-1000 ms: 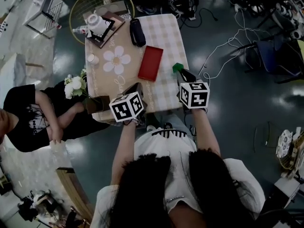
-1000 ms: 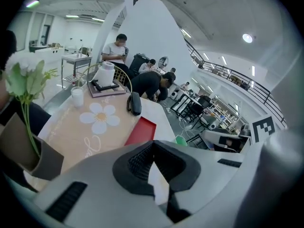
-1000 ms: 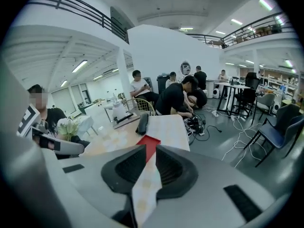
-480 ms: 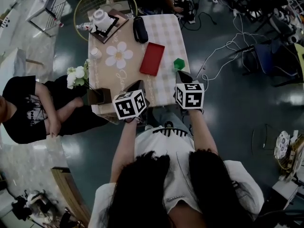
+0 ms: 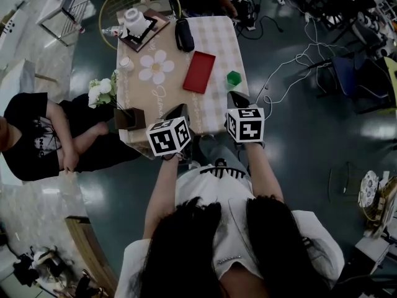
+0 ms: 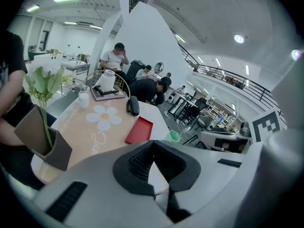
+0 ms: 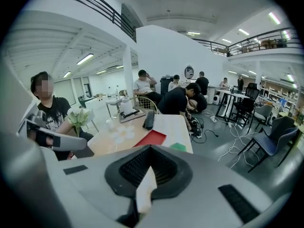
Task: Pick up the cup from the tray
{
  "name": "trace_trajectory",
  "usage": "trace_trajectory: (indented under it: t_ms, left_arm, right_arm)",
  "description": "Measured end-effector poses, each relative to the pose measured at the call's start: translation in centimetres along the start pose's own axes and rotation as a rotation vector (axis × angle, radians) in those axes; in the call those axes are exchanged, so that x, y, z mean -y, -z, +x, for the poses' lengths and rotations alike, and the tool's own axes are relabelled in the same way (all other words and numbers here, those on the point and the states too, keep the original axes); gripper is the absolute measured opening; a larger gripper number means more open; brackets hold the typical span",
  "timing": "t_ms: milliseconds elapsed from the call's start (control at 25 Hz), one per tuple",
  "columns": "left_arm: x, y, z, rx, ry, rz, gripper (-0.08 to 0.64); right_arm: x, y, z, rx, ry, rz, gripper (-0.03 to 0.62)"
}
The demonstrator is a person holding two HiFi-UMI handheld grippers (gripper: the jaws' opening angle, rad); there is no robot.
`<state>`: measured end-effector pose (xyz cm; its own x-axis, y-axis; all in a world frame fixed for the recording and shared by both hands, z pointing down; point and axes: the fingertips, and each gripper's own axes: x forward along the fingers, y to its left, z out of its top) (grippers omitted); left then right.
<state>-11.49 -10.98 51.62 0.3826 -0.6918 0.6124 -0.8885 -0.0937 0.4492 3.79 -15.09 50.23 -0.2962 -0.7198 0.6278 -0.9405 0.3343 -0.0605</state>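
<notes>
A red tray [image 5: 199, 72] lies on the table [image 5: 217, 36], and a small green cup [image 5: 233, 78] stands on the checked cloth just right of it. My right gripper [image 5: 234, 98] is near the table's front edge, a short way short of the cup, shut and empty. My left gripper [image 5: 180, 110] hovers at the front edge left of it, also shut with nothing between its fingers. The left gripper view shows the tray [image 6: 139, 130] and cup [image 6: 174, 136] beyond the closed left gripper [image 6: 152, 172]. The right gripper view shows the tray [image 7: 150, 138] and cup [image 7: 178, 147] ahead of the right gripper [image 7: 145, 184].
At the far end a white pot [image 5: 134, 21] sits on a dark board, with a black case [image 5: 183, 35] beside it. A small white cup [image 5: 126, 63] and a brown vase of flowers [image 5: 129, 118] stand on the left side. A seated person [image 5: 37, 135] is left of the table.
My right gripper has drawn back from the green cup, which now stands alone beside the tray. Both grippers sit closer to the table's front edge.
</notes>
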Motion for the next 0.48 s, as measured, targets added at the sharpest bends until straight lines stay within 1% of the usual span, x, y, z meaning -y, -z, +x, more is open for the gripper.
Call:
trace_trajectory:
  t_ms: [480]
  left_arm:
    - [1.7, 1.0, -0.8, 0.009, 0.009, 0.040, 0.008]
  right_arm:
    - [0.8, 1.4, -1.9, 0.003, 0.012, 0.006, 0.009]
